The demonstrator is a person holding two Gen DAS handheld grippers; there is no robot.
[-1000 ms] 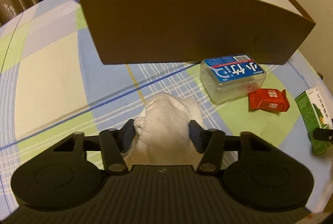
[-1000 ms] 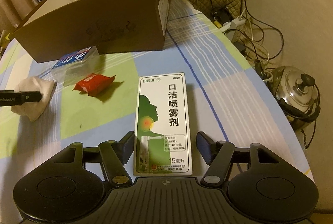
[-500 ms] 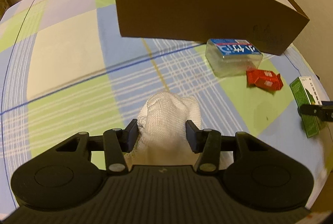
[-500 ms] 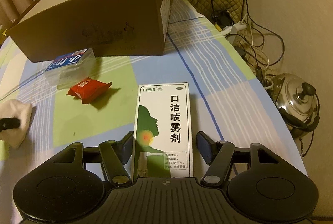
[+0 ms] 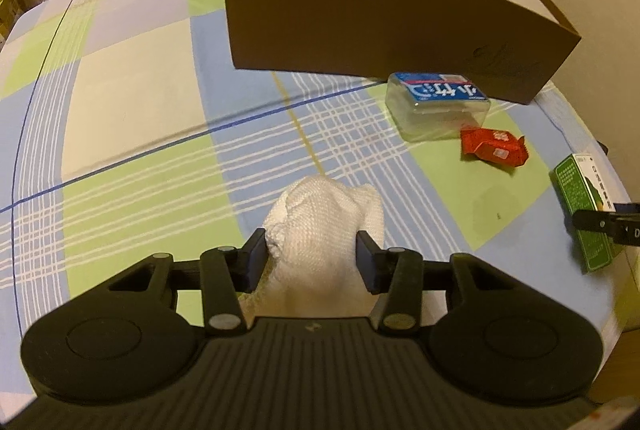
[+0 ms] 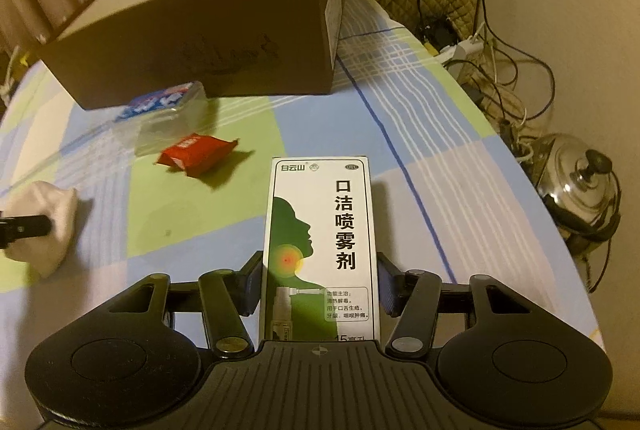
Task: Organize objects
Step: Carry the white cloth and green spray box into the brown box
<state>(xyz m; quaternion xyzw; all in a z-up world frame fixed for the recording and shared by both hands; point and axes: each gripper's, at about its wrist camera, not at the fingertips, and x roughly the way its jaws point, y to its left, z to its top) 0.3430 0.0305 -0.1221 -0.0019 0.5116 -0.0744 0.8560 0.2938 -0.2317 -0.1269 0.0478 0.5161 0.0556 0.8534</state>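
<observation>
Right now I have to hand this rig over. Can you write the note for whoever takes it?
Left tool: shut on the white cloth, near the table's front.
Right tool: shut on the green-and-white spray box, at the table's right side.
On the checked tablecloth, in front of the brown cardboard box: clear plastic case with a blue label and red snack packet.
Done: both items gripped; nothing shows inside the box from these views.
Left: probably drop both into the box, then fetch the case and packet.
</observation>
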